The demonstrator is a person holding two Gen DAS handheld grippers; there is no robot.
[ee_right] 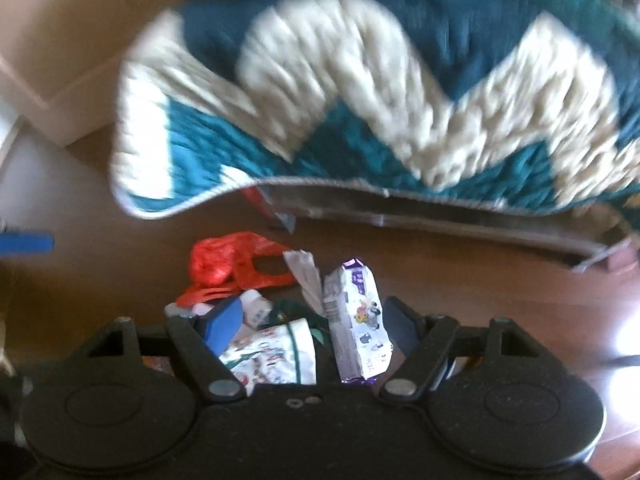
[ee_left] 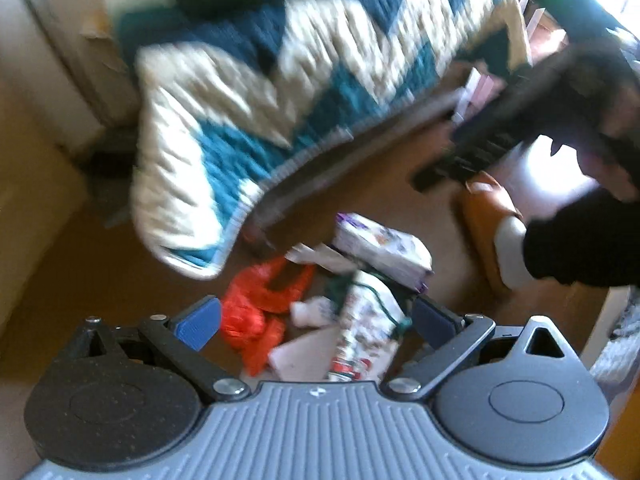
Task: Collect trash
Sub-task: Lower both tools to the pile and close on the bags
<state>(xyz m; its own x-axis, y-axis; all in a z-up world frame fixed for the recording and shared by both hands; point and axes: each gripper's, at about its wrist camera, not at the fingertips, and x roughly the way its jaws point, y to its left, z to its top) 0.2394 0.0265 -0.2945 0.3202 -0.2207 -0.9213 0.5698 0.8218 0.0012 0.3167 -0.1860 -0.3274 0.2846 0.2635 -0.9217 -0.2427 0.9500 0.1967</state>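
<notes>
A heap of trash lies on the brown floor (ee_right: 460, 280) at lower centre of both views, just below the hanging edge of a teal-and-cream quilt (ee_right: 360, 100). We hold the left gripper (ee_left: 316, 316) and the right gripper (ee_right: 316, 320) over it, both with jaws spread wide and nothing between them. The red plastic bag (ee_right: 224, 262) looks feather-light and limp — we judge a pinch on its bunched body safest. The purple-and-white wrapper (ee_right: 356, 320) and the printed paper pack (ee_left: 364, 332) seem thin, crinkly, perhaps slippery; we would take them across a flat side. Open floor lies to the right of the pile in the right wrist view — the quilt hem crowds the far side.
</notes>
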